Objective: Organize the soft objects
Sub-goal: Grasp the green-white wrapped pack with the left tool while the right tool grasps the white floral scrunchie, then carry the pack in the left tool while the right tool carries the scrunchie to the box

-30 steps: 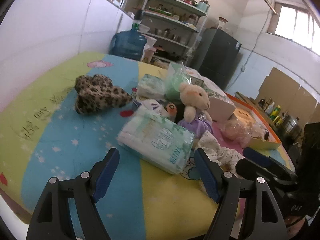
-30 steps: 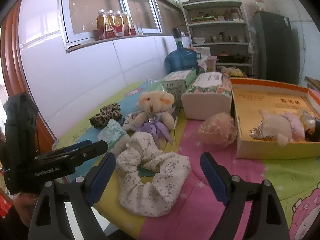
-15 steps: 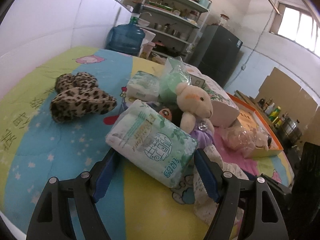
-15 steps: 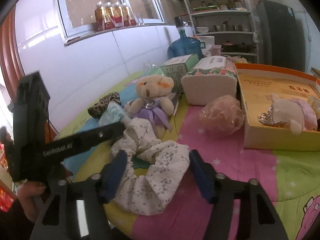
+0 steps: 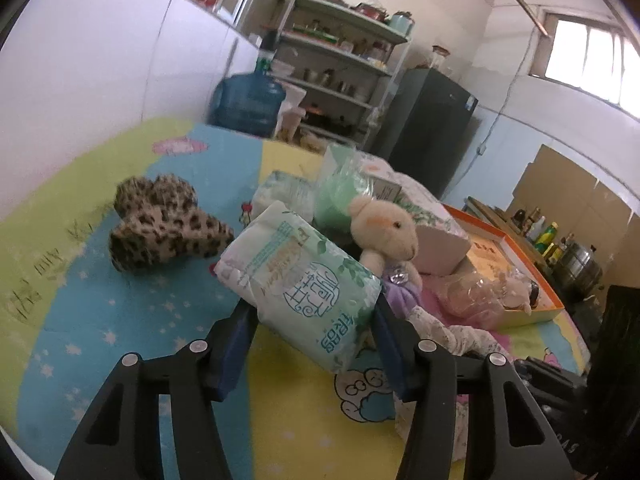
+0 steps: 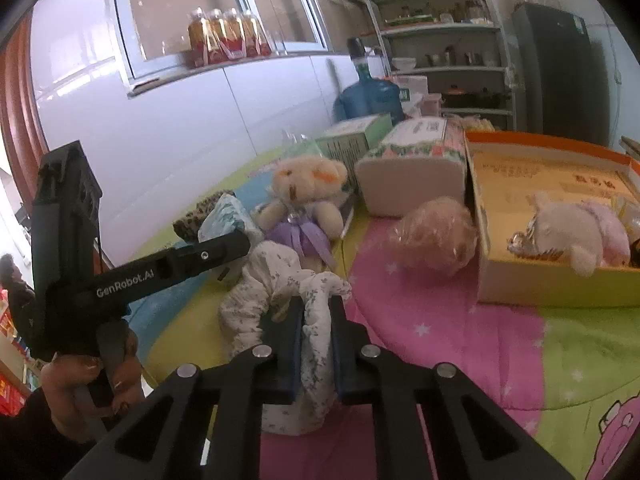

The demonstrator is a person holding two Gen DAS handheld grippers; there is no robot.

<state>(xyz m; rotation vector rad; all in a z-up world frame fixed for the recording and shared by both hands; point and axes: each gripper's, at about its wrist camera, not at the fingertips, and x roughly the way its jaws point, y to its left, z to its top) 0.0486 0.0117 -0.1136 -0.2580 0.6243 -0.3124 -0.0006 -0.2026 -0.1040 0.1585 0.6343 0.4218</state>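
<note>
Partly hidden behind the tissue pack (image 5: 304, 284): teddy bear (image 5: 390, 236) body. Left gripper (image 5: 312, 344) clamped on that pack, raised off the cartoon-print mat (image 5: 132, 320). Right gripper (image 6: 316, 340) pinched tight on the floral scrunchie (image 6: 280, 280), just in front of the bear. Blurred beside the bear: leopard-print scrunchie (image 5: 164, 224). Orange box (image 6: 532, 276) right of the bear, cut off at frame edge. Behind the bear: water jug (image 5: 248, 104), shelves (image 5: 340, 60), fridge (image 5: 428, 124).
</note>
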